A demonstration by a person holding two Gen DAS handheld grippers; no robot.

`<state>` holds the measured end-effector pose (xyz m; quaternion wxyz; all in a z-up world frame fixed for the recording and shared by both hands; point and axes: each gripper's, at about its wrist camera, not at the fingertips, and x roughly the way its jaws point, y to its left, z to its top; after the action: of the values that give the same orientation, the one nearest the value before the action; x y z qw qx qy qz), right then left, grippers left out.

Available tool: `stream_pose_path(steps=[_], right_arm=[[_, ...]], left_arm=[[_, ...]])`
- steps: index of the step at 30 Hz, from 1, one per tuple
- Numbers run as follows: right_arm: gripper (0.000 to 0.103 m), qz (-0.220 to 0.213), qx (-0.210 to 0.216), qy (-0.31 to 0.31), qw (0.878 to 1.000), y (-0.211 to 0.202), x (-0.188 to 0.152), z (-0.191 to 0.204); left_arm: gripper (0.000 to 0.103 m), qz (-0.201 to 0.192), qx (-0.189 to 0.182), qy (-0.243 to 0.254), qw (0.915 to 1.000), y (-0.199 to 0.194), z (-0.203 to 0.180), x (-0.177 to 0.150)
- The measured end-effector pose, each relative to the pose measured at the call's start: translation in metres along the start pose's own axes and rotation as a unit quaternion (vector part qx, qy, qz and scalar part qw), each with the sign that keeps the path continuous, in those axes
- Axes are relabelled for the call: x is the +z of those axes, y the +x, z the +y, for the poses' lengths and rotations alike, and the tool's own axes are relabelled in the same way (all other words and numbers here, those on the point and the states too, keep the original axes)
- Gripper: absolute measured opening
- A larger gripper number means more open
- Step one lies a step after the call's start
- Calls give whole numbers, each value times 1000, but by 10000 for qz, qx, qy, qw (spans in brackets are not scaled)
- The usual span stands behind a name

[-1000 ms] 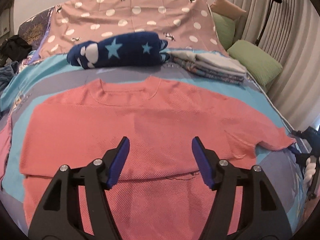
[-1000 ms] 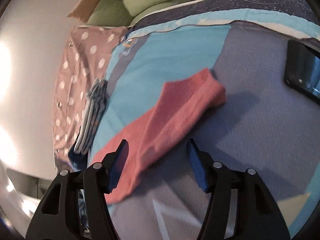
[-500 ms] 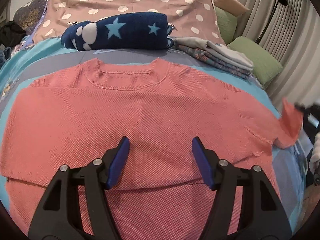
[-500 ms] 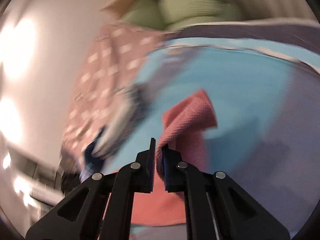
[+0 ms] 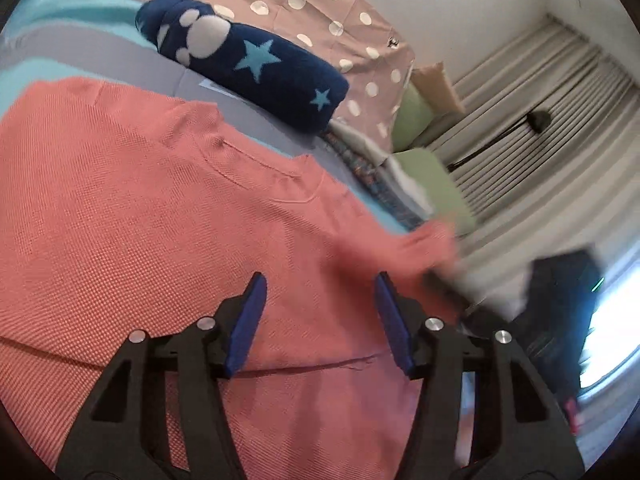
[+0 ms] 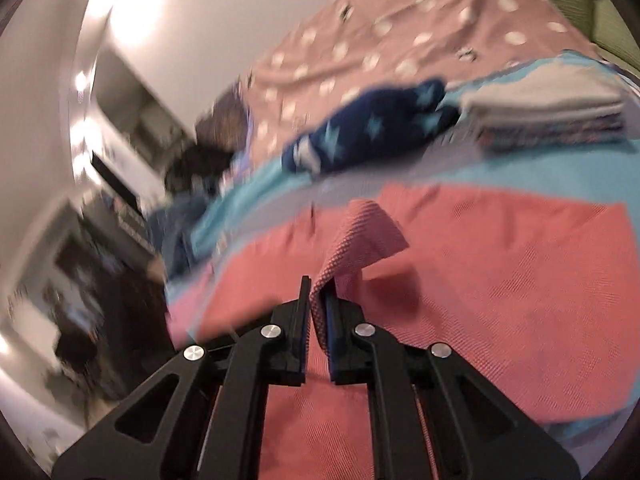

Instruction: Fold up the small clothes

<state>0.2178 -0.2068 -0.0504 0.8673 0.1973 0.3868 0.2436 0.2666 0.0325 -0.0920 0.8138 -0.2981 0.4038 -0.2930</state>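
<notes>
A coral knit sweater (image 5: 168, 216) lies spread on the bed, front hem folded up. My left gripper (image 5: 318, 304) hovers low over its middle, jaws closing, blue pads apart and pressing on nothing, only flat sweater cloth under the gap. My right gripper (image 6: 318, 292) is shut on the sweater's sleeve (image 6: 360, 236), which stands up lifted over the sweater body (image 6: 500, 280). In the left wrist view the lifted sleeve (image 5: 432, 248) shows blurred at the right, with the dark right gripper behind it.
A rolled navy blanket with stars (image 5: 256, 68) lies beyond the collar. A stack of folded clothes (image 6: 548, 116) sits beside it. Green pillows (image 5: 436, 184) and curtains (image 5: 540, 140) are on the right. A pink dotted cover (image 5: 304, 4) is at the back.
My right gripper shut on the sleeve end, lifted it and swung it over the sweater body. My left gripper moved closer over the sweater and rolled, its jaws narrowing slightly.
</notes>
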Motion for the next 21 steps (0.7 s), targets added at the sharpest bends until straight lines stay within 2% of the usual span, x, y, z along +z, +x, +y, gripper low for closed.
stream_pose_path(steps=[3, 9, 16, 18, 19, 20, 21], right_arm=[[8, 188, -168, -241, 9994, 8, -13, 3], [12, 399, -644, -1149, 9905, 23, -33, 24], [16, 615, -652, -1802, 9795, 32, -46, 41], [16, 655, -659, -1787, 9795, 35, -46, 41], [17, 674, -656, -1750, 9801, 35, -46, 40], [17, 685, -653, -1715, 9806, 36, -46, 39], [16, 696, -652, -1686, 9811, 36, -46, 38]], left_arm=[[57, 86, -172, -116, 9997, 3, 2, 1], [69, 285, -164, 35, 9995, 16, -6, 1], [74, 330, -194, 70, 9992, 18, -7, 0], [68, 392, -90, 158, 9991, 21, -8, -2], [51, 437, 1, 246, 9987, 24, -9, -3], [23, 520, 76, 354, 9980, 29, -11, -4], [13, 603, 148, 405, 9972, 34, -12, -5]])
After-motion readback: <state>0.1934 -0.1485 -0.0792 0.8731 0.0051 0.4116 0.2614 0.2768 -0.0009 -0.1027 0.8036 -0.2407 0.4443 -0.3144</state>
